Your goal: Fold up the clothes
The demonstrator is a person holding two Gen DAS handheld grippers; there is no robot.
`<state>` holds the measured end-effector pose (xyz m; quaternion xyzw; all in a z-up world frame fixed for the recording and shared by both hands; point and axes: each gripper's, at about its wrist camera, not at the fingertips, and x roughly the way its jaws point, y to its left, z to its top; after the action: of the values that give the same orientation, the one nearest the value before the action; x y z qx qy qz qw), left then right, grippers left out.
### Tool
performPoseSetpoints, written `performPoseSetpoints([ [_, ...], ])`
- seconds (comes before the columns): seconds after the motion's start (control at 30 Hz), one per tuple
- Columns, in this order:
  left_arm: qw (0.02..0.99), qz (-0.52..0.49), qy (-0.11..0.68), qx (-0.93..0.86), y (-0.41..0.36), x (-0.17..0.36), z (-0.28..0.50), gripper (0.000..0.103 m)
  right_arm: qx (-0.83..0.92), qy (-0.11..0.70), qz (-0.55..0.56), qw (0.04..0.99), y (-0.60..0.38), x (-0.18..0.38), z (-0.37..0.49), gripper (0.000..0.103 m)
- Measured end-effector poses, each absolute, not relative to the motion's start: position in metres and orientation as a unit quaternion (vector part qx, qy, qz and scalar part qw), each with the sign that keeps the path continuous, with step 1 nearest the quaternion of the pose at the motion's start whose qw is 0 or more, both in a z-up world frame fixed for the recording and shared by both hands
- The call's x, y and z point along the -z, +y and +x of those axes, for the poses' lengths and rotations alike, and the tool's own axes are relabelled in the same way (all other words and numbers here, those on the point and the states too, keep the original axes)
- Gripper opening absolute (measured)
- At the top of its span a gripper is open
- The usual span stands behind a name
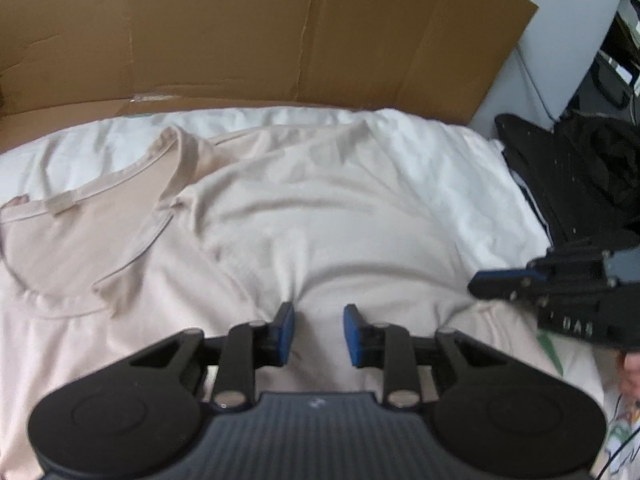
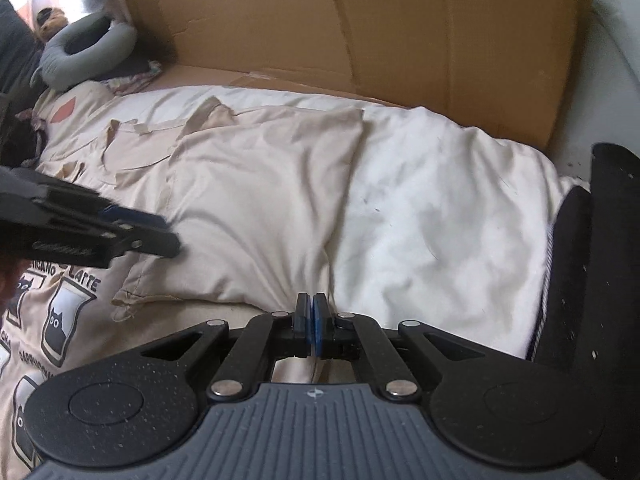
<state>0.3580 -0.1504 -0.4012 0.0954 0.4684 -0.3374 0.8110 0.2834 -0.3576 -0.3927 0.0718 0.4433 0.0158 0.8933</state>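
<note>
A beige T-shirt [image 1: 304,216] lies spread on white bedding [image 1: 472,184], its neckline [image 1: 80,208] to the left and one side folded over the body. My left gripper [image 1: 319,332] hovers open just above the shirt, with a small pucker of fabric in front of its blue pads [image 1: 285,328]. The right gripper [image 1: 492,282] shows at the right edge of this view. In the right wrist view the right gripper [image 2: 311,320] is shut on the shirt's [image 2: 256,208] near edge, and creases run into its pads. The left gripper [image 2: 160,232] reaches in from the left.
Flattened cardboard [image 1: 280,32] stands behind the bed. Dark clothes [image 1: 568,184] lie at the right. A beige cloth printed with cats [image 2: 60,320] lies under the shirt. A grey neck pillow [image 2: 80,56] is far left, and a black object [image 2: 592,264] borders the bed on the right.
</note>
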Motion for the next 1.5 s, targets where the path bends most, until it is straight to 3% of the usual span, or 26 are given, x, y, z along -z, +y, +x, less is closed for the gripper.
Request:
performPoseSetpoints([
  [0.17,0.816,0.092,0.476,0.315,-0.118,0.382,0.353,0.03,0.0,0.445,0.086,0.891,-0.358,0.385,0.272,0.007],
  [0.3,0.821,0.09,0.475,0.303,-0.079,0.359,0.349,0.045,0.0,0.446,0.096,0.89,-0.361,0.374,0.26,0.008],
  [0.43,0.827,0.088,0.476,0.286,-0.038,0.339,0.345,0.047,0.0,0.447,0.1,0.889,-0.367,0.36,0.249,0.027],
  [0.77,0.847,0.069,0.48,0.217,0.057,0.284,0.315,0.048,-0.013,0.448,0.095,0.889,-0.386,0.295,0.218,0.027],
  [1.3,0.868,0.044,0.473,0.147,0.15,0.16,0.205,0.056,0.017,0.384,0.093,0.919,-0.441,0.093,0.155,0.028],
  [1.43,0.871,0.047,0.472,0.127,0.156,0.133,0.183,0.06,0.011,0.354,0.092,0.931,-0.452,0.039,0.137,0.041],
  [1.5,0.874,0.044,0.467,0.127,0.159,0.121,0.172,0.064,0.008,0.347,0.087,0.934,-0.456,0.016,0.126,0.041],
])
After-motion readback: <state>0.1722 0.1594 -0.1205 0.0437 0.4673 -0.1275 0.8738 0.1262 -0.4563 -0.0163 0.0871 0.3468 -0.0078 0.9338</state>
